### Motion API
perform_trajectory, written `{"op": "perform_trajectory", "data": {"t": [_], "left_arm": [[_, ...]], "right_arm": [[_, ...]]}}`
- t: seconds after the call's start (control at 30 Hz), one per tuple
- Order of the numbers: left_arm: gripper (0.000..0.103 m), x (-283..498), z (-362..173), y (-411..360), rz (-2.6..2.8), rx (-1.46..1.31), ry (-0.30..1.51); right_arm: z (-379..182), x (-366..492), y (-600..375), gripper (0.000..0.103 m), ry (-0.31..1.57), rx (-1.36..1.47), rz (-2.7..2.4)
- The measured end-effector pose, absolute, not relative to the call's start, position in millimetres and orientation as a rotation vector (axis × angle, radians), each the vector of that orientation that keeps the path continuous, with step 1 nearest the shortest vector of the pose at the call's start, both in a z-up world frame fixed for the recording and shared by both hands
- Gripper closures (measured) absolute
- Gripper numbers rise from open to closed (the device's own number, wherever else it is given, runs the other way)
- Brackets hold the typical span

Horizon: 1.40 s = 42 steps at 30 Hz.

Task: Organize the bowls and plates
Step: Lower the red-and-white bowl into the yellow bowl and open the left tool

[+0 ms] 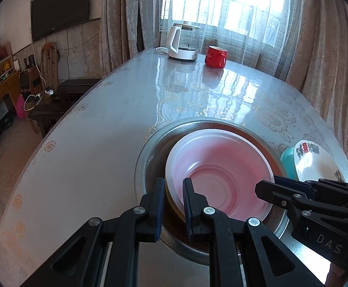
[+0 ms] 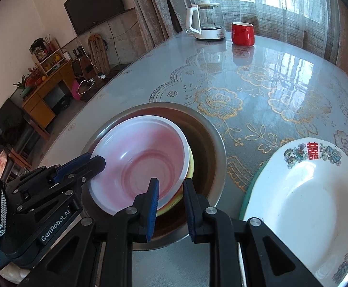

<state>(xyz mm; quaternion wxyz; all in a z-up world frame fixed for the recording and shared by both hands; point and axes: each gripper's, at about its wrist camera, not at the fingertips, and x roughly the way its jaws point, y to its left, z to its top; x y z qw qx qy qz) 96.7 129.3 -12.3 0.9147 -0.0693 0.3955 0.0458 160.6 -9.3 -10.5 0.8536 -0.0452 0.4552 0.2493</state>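
Note:
A white bowl with a pink inside lies tilted in a yellow bowl, and both rest inside a metal basin. My left gripper is shut on the near-left rim of the stacked bowls, one finger inside and one outside. My right gripper is shut on the opposite rim in the same way. Each gripper shows in the other's view: the right gripper at the right and the left gripper at the left.
A white plate with red and green decoration lies on a teal plate just right of the basin. A white kettle and a red mug stand at the table's far end.

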Motion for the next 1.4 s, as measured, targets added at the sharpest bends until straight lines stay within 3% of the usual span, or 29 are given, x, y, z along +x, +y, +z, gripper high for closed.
{"op": "perform_trajectory", "data": {"t": [0.83, 1.13, 1.4], "left_arm": [[0.083, 71, -5, 134, 0.136, -0.145, 0.783], [0.078, 59, -9, 148, 0.154, -0.183, 0.782], [0.076, 53, -10, 161, 0.135, -0.254, 0.771]], "right_arm": [[-4, 141, -53, 0.08, 0.894, 0.046, 0.479], [-5, 136, -56, 0.071, 0.892, 0.056, 0.476], [-2, 132, -58, 0.057, 0.883, 0.074, 0.529]]}}
